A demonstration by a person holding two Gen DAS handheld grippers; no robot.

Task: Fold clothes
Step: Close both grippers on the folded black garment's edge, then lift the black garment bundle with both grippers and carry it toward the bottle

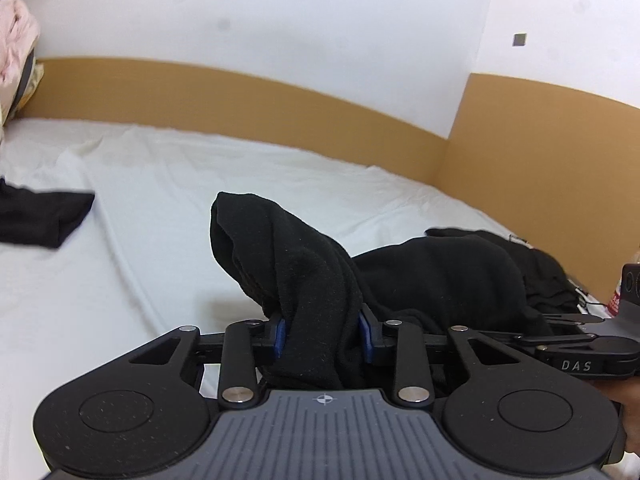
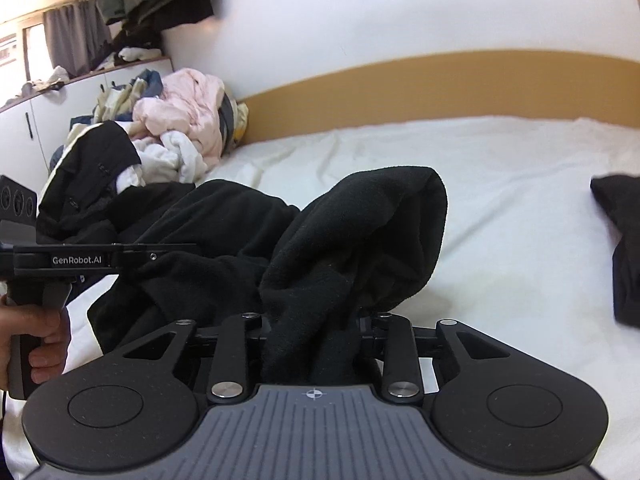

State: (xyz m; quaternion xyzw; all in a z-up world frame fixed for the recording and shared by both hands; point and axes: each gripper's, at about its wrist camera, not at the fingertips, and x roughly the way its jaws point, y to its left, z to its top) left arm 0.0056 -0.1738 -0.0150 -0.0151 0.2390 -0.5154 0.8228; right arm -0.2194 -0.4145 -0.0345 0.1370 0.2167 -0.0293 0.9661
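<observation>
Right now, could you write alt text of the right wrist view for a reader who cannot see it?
The right gripper pinches a bunched black garment over a white bed sheet. At left, a hand holds the other gripper; a pile of clothes lies behind.

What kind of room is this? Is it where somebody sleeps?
Most likely a bedroom. There is a bed with a white sheet and a wooden headboard, a heap of unfolded clothes at one end, and white cupboards by a curtained window.

My bed [image 1: 168, 216], white wrinkled sheet. On it: the black garment [image 2: 224, 232], a separate dark piece [image 1: 36, 216], possibly folded, and a mixed laundry heap [image 2: 176, 120] at one end.
</observation>
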